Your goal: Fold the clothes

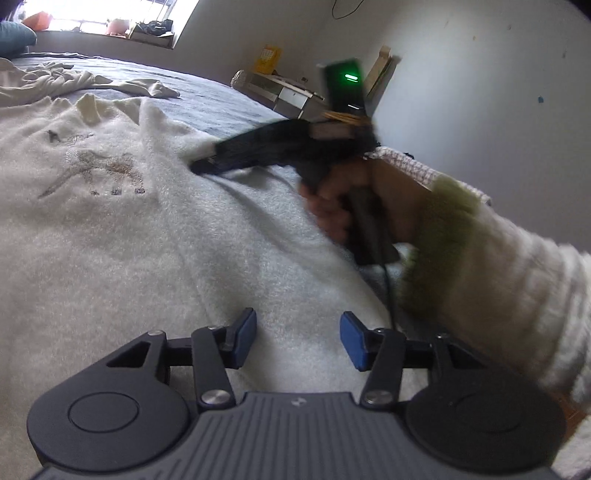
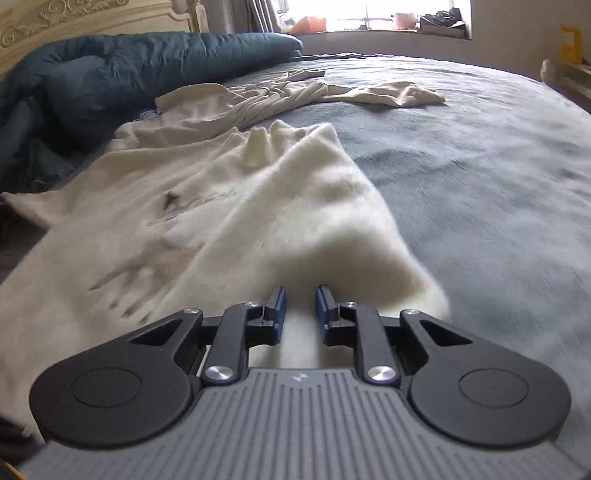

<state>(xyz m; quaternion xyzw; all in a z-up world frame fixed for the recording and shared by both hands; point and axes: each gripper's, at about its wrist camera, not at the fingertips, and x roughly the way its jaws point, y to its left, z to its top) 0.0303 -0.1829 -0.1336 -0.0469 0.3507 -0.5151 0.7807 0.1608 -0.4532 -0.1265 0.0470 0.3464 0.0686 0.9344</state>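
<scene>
A white fuzzy sweater (image 1: 110,229) with a faint brown embroidered design (image 1: 96,166) lies spread on the grey bed cover (image 1: 221,99). My left gripper (image 1: 298,334) hovers open just above the sweater's lower part, its blue pads apart with only the fabric lying below them. A person's hand (image 1: 332,206) holds my right gripper (image 1: 201,166), blurred, at the sweater's right edge. In the right wrist view my right gripper (image 2: 300,308) is shut on a fold of the sweater (image 2: 184,206), which rises in a ridge from the pads toward the collar.
A crumpled cream garment (image 2: 295,92) lies farther up the bed cover (image 2: 480,184). A teal duvet (image 2: 129,66) is bunched against the carved headboard (image 2: 92,14). A low bedside cabinet (image 1: 288,92) stands by the wall. The person's cream sleeve (image 1: 498,258) fills the right side.
</scene>
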